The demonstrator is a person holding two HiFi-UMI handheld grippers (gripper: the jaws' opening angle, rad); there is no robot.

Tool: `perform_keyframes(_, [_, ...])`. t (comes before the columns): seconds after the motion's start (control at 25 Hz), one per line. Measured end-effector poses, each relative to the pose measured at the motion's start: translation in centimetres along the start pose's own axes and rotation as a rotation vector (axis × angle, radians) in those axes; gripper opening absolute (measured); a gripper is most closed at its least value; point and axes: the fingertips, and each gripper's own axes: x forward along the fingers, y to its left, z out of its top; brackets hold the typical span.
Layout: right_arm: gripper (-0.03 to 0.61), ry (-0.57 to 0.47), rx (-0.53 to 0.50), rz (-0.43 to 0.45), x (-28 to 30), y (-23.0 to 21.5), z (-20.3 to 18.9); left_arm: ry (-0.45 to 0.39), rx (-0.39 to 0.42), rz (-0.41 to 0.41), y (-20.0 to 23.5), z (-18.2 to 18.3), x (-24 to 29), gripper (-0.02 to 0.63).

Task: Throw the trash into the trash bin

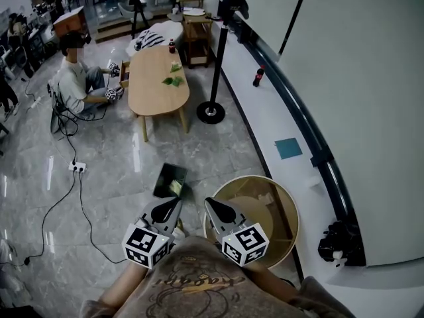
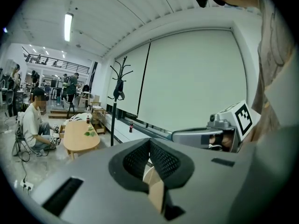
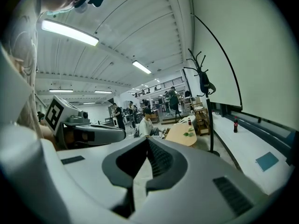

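Both tools are held low in front of the person. The left tool [image 1: 173, 204] has its ribbed black pads pressed together at the tip. A tan, folded-looking shape shows in the gap behind them, and I cannot tell whether it is gripped. The right tool [image 1: 211, 204] is likewise closed, with nothing between its pads. The trash bin [image 1: 252, 177], a round, open, tan tub with a thin rim, stands on the floor right beside and under the right tool, against a raised white ledge [image 1: 278, 151]. Just ahead of the left tool lies a dark, flat rectangular tray [image 1: 165, 176] with a small yellowish scrap [image 1: 175, 187] on it. The tray is between the tools and the oval light-wood desk [image 1: 156, 95] farther off. The desk carries a few green scraps [image 1: 173, 81] and a dark cola bottle [image 1: 171, 46] at its far end. A seated person [image 1: 74, 81] is at its left side. To the desk's right a black coat stand [image 1: 211, 112] rises from a round base. Beyond it, a second bottle [image 1: 258, 77] and a blue square [image 1: 288, 148] sit on the ledge. The floor [image 1: 112, 197] is glossy grey marble, with black cables running to a white power strip [image 1: 77, 167].
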Motion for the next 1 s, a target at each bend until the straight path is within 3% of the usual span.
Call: perform_keyframes(1.0, [0.018, -0.001, 0.006, 0.021, 0.2, 1.2, -0.2, -0.008, -0.084, 0.030, 1.3, 0.1, -1.3, 0.020])
